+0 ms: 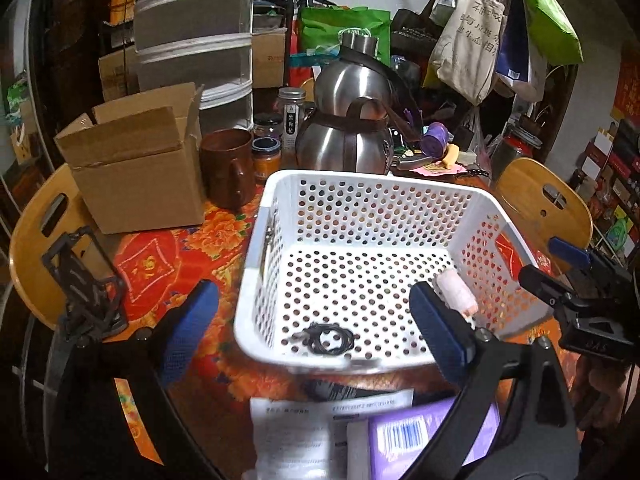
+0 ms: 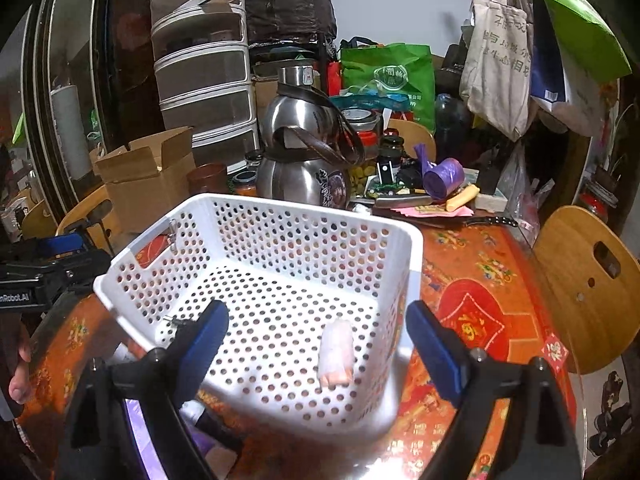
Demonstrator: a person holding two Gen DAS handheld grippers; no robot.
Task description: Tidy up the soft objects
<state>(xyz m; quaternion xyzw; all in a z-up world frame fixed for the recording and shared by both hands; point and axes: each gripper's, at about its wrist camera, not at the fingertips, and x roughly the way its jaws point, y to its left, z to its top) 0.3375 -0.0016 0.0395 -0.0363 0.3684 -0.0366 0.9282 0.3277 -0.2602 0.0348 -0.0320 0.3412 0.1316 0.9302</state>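
Note:
A white perforated basket (image 1: 256, 240) (image 2: 414, 264) stands on the red patterned tablecloth. Inside it lie a small white-and-pink soft roll (image 1: 456, 292) (image 2: 337, 350) and a black hair tie (image 1: 330, 338). My left gripper (image 1: 314, 330) is open and empty over the basket's near rim. My right gripper (image 2: 318, 348) is open and empty, its fingers on either side of the basket's near right corner, above the roll. The right gripper also shows at the right of the left wrist view (image 1: 576, 280).
A purple pack (image 1: 416, 436) and a printed paper (image 1: 296, 428) lie before the basket. A cardboard box (image 1: 136, 168), brown mug (image 1: 228, 168), jars, steel flask (image 1: 348, 120), purple bag roll (image 2: 442, 176) and wooden chairs (image 2: 584, 280) surround it.

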